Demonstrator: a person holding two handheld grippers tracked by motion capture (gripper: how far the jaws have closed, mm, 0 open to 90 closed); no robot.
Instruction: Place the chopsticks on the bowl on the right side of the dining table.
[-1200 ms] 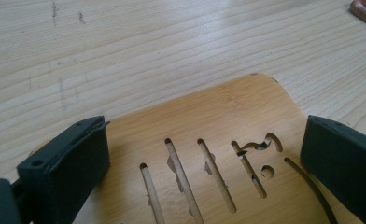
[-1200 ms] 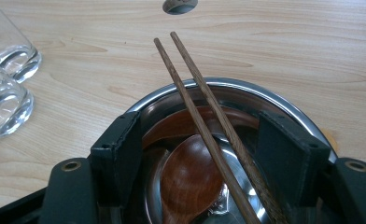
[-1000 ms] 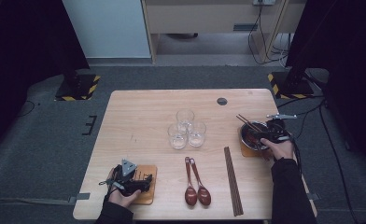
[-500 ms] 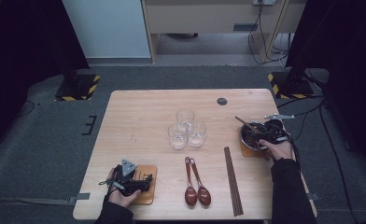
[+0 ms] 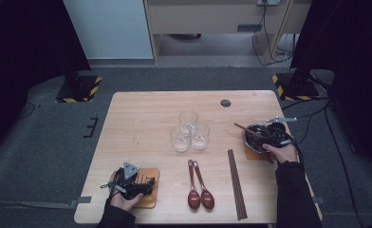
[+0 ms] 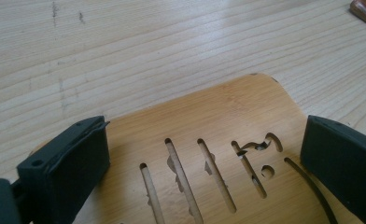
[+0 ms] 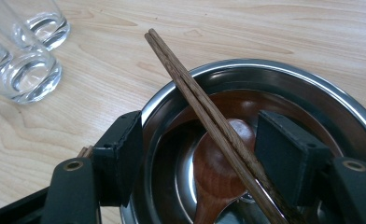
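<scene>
The counter (image 5: 141,123) carries everything, and the work in hand sits at its right edge: a steel bowl (image 7: 284,93) on a wooden coaster, with a brown spoon (image 7: 218,172) inside and a pair of chopsticks (image 7: 195,98) lying across its rim, tips poking out toward the three glasses (image 5: 190,132) at the counter's middle.

The right gripper (image 7: 200,154) hangs over the bowl with its jaws set fairly wide, one outside the rim and one inside, the chopsticks running between them but pressed by neither pad. The risk, as I judge it, lies there: closing from this stance could pinch the bowl wall instead of the sticks, or catch only one stick and let the other roll off. A nudge on the rim could also slide the bowl off its coaster (steel on wood gives little hold).

The left gripper (image 6: 204,163) rests wide open over a slotted bamboo coaster (image 6: 209,140) at the near-left corner, gripping nothing.

Compared with a second ago, little differs: both hands sit where they did, while the chopsticks' far tips look slightly lower and nearer the rim.
</scene>
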